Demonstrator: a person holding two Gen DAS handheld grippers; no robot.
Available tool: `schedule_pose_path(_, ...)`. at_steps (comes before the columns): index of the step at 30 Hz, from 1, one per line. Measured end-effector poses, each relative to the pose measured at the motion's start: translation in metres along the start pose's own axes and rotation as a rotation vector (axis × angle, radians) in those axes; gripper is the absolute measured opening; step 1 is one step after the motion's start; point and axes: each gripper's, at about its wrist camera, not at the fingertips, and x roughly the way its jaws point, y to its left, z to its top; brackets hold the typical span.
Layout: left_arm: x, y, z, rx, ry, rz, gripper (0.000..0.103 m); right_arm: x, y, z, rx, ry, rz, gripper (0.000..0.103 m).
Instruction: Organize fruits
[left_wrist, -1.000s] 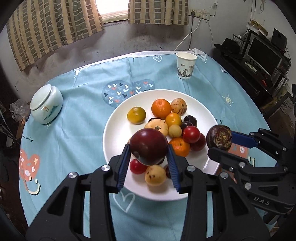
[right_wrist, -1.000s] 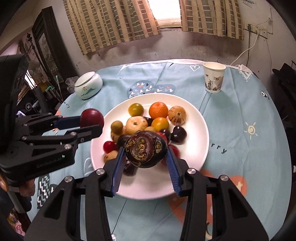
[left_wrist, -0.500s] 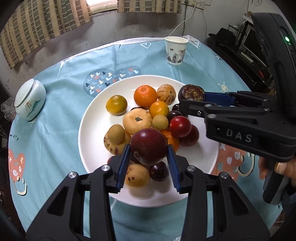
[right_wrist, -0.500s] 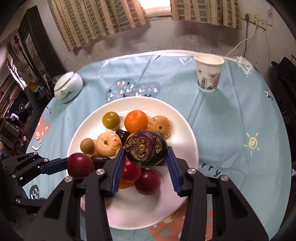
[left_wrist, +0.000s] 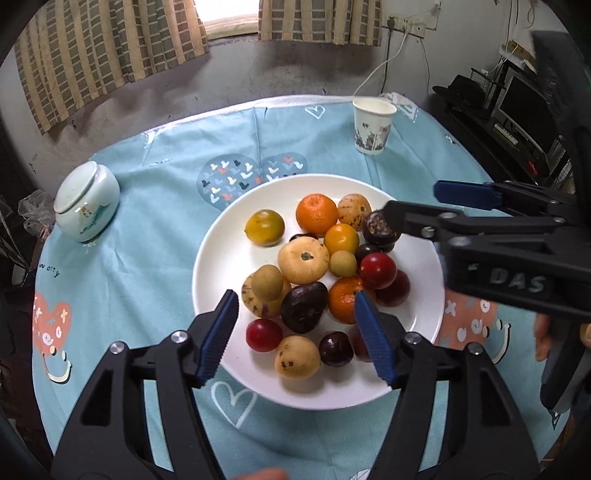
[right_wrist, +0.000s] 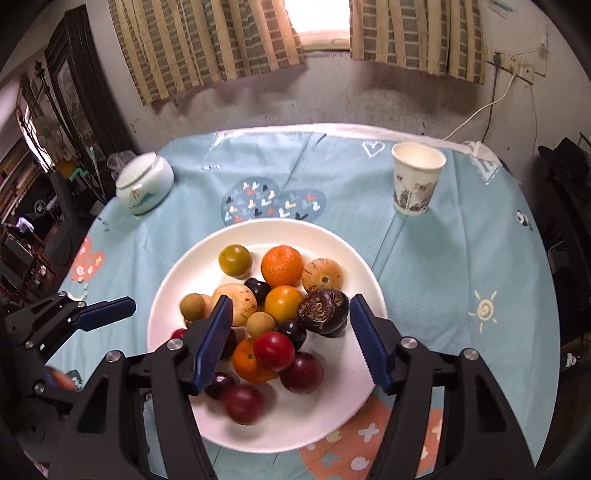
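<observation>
A white plate on the blue tablecloth carries several fruits: oranges, yellow ones, red plums and dark purple ones. My left gripper hangs open over the plate's near edge with nothing between its pads. A dark red plum, blurred, lies on the plate's near side. My right gripper is open too. A dark purple fruit with a rough patterned top rests on the plate between its fingers, close to the right pad. In the left wrist view that fruit sits just under the right gripper's lower fingertip.
A paper cup stands beyond the plate at the far right. A pale lidded ceramic jar sits at the far left. A hand holds the right gripper's handle. Dark furniture with a monitor crowds the table's right side.
Both grippers have opened. The red plum has left the left gripper and the dark purple fruit has left the right one; both now lie on the plate. The cameras have pulled back a little.
</observation>
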Motion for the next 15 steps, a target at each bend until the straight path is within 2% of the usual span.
schedule_pose_path(3,-0.023,0.004,-0.001,-0.001,-0.06,0.022,0.075,-0.031,0.001,-0.009,0.023,-0.05,0.034,0.067)
schedule_pose_path(6,-0.054,0.008,-0.005,-0.013,-0.144,0.044,0.083,-0.059,0.007,-0.037,0.029,-0.083,0.073,0.069)
schedule_pose_path(11,-0.097,0.01,-0.014,-0.025,-0.231,0.056,0.086,-0.081,0.027,-0.1,0.018,-0.048,0.075,0.069)
schedule_pose_path(15,-0.121,0.007,-0.022,-0.013,-0.268,0.081,0.086,-0.092,0.043,-0.13,0.031,-0.025,0.094,0.069)
